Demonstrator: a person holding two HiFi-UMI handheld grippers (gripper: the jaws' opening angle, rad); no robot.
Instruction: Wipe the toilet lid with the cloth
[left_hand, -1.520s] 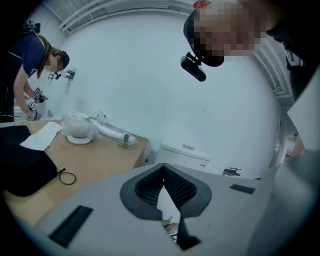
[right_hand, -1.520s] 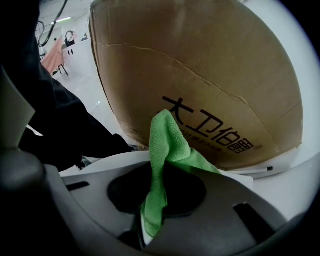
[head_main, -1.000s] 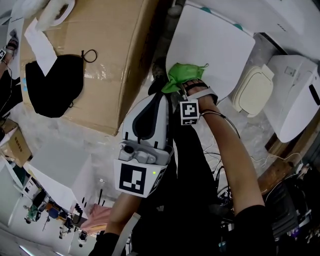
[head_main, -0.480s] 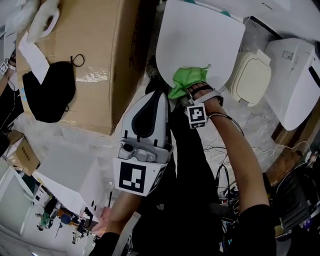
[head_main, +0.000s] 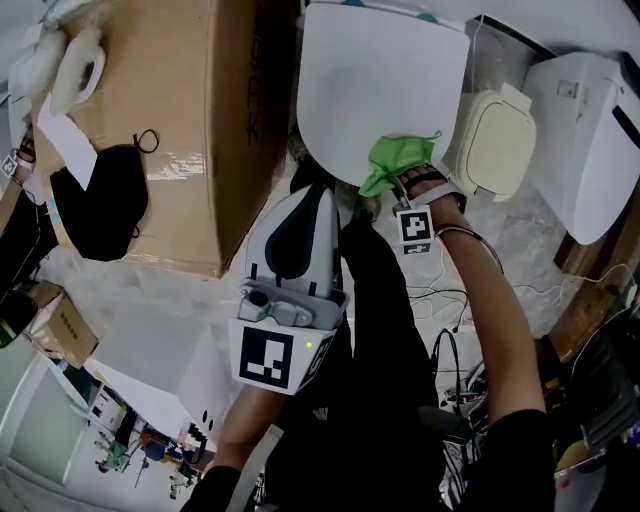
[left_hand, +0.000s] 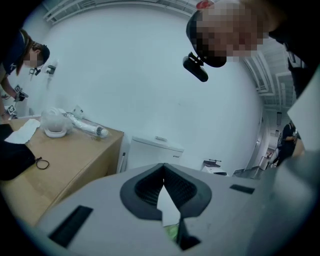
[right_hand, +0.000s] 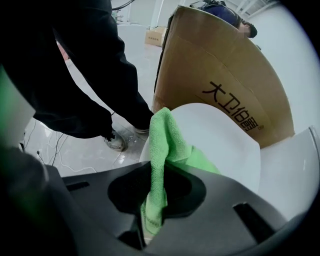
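1. Head view looks down on a white toilet lid (head_main: 370, 80) at the far side of the scene. The lid is closed and flat.
2. The green cloth (head_main: 400, 160) lies bunched on the near right edge of the lid.
3. The right gripper (head_main: 392, 182) sits just behind the cloth, with the person's right arm reaching out to it.
4. In the right gripper view, the right gripper (right_hand: 151, 200) has its jaws squeezed together on the cloth (right_hand: 160, 145). One fold of cloth hangs down between the jaws, and the rest spreads onto the toilet lid (right_hand: 215, 135).
5. The left gripper (head_main: 320, 192) is held to the left of the right one. Its tips point at the near edge of the lid and are apart from the cloth.
6. In the left gripper view, the left gripper (left_hand: 162, 167) has its jaw tips touching, and it holds nothing.
7. A big brown cardboard box (head_main: 190, 100) stands just left of the lid. A black bag (head_main: 100, 200) lies on top of it.
8. A cream square thing (head_main: 495, 145) sits to the right of the lid.
9. In the right gripper view, a shoe (right_hand: 117, 142) stands on the floor near the lid.
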